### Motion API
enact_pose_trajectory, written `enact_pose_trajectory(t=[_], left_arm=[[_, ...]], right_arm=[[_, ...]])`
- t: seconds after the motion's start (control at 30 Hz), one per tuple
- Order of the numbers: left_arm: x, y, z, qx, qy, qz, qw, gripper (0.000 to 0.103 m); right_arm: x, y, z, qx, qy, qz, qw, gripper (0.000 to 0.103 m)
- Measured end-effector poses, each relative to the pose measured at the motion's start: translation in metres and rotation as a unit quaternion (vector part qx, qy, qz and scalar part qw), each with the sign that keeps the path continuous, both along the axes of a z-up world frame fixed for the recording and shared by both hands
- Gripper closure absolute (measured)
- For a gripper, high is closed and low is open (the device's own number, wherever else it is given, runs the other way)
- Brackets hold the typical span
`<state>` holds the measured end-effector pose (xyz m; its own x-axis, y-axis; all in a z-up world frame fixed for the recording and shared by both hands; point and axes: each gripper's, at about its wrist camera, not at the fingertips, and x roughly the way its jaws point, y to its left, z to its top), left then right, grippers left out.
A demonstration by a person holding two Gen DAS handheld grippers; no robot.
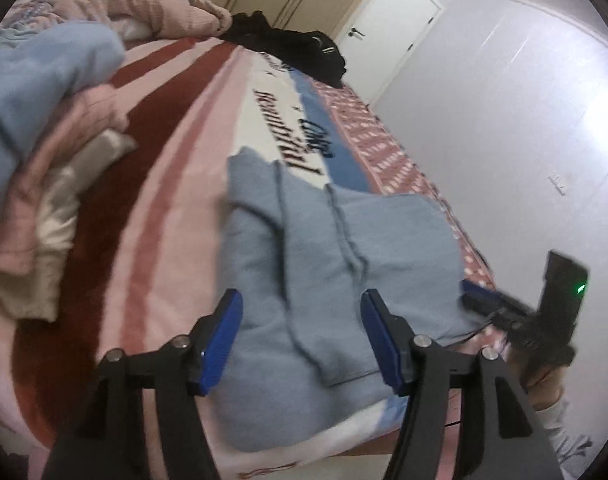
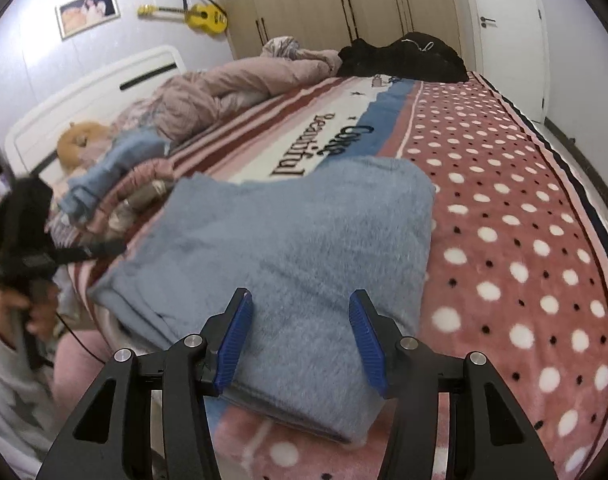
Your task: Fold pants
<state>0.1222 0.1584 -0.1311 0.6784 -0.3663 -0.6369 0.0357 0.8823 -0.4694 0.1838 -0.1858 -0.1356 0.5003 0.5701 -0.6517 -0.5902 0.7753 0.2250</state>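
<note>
The pants [image 1: 335, 280], a soft grey-blue pair already folded into a thick bundle, lie on the bed [image 1: 172, 184] near its front edge, on the blanket's striped and dotted bands. Both claws hang over the bundle's near end, pointing down and forward at it. The left claw [image 1: 300, 344] stands partly open with nothing between its pads; in its view the fabric runs away from it, seams and long axis pointing roughly up the bed toward the printed lettering. The right claw [image 2: 300, 344] is also partly open and empty, above the near folded edge, with the bundle [image 2: 288, 264] stretching ahead and slightly left. Neither pad presses cloth as far as can be told. The bundle's long axis runs away from both claws, so a further fold would likely lift the near edge and carry it forward. The two seem about equally near it. A pile of other clothes [image 1: 44, 160] sits to the left, apart from the pants.
</note>
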Motion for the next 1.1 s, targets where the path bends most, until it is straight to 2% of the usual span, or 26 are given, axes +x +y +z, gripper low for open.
enact_pose_trajectory(t=[0.07,0.2,0.3,0.4,0.5,0.57,0.63,0.73,0.9,0.97,1.0,1.03,1.07,1.1], left_arm=[[0.005,-0.008,0.002,-0.002,-0.002,-0.011,0.9999,0.045],[0.024,-0.028,-0.004,-0.045,0.008,-0.064,0.9969,0.046],[0.043,-0.045,-0.016,-0.033,0.041,-0.071,0.9961,0.046],[0.045,-0.059,-0.019,-0.024,0.043,-0.078,0.9957,0.047],[0.041,-0.07,-0.016,-0.019,0.041,-0.094,0.9946,0.068],[0.04,-0.072,-0.015,0.013,0.041,-0.08,0.9959,0.098],[0.034,-0.068,-0.014,0.016,0.029,-0.069,0.9971,0.099],[0.017,-0.064,-0.005,0.048,0.003,-0.044,0.9979,0.1],[0.006,-0.055,-0.013,0.073,0.013,-0.022,0.997,0.101],[0.004,-0.048,-0.017,0.105,0.025,0.002,0.9942,0.101],[0.0,-0.042,-0.017,0.099,0.026,-0.001,0.9947,0.101],[-0.003,-0.035,-0.017,0.075,0.022,-0.007,0.9969,0.097],[-0.005,-0.026,-0.015,0.05,0.019,-0.01,0.9985,0.085],[-0.007,-0.02,-0.013,0.044,0.016,-0.007,0.9989,0.077]], right_arm=[[-0.002,0.002,-0.004,-0.008,0.003,0.003,1.0,0.053],[-0.006,0.004,-0.008,-0.015,-0.001,0.005,1.0,0.05],[-0.005,0.003,-0.007,-0.008,0.002,0.006,1.0,0.049],[-0.005,0.003,-0.007,-0.004,0.004,0.008,1.0,0.049],[-0.004,0.003,-0.007,-0.001,0.006,0.009,1.0,0.048],[-0.003,0.003,-0.006,0.005,0.009,0.01,1.0,0.048],[-0.001,0.003,-0.005,0.013,0.014,0.012,1.0,0.048],[0.0,0.007,0.0,0.022,0.014,0.02,0.999,0.048],[-0.001,0.023,0.013,0.027,0.013,0.055,0.998,0.049],[0.002,0.028,0.017,0.015,0.012,0.058,0.998,0.05],[0.003,0.03,0.02,0.003,0.004,0.052,0.999,0.05],[0.004,0.032,0.024,-0.009,-0.01,0.045,0.999,0.049],[0.005,0.035,0.03,-0.017,-0.022,0.045,0.999,0.049],[0.008,0.038,0.037,-0.02,-0.031,0.051,0.998,0.049]])
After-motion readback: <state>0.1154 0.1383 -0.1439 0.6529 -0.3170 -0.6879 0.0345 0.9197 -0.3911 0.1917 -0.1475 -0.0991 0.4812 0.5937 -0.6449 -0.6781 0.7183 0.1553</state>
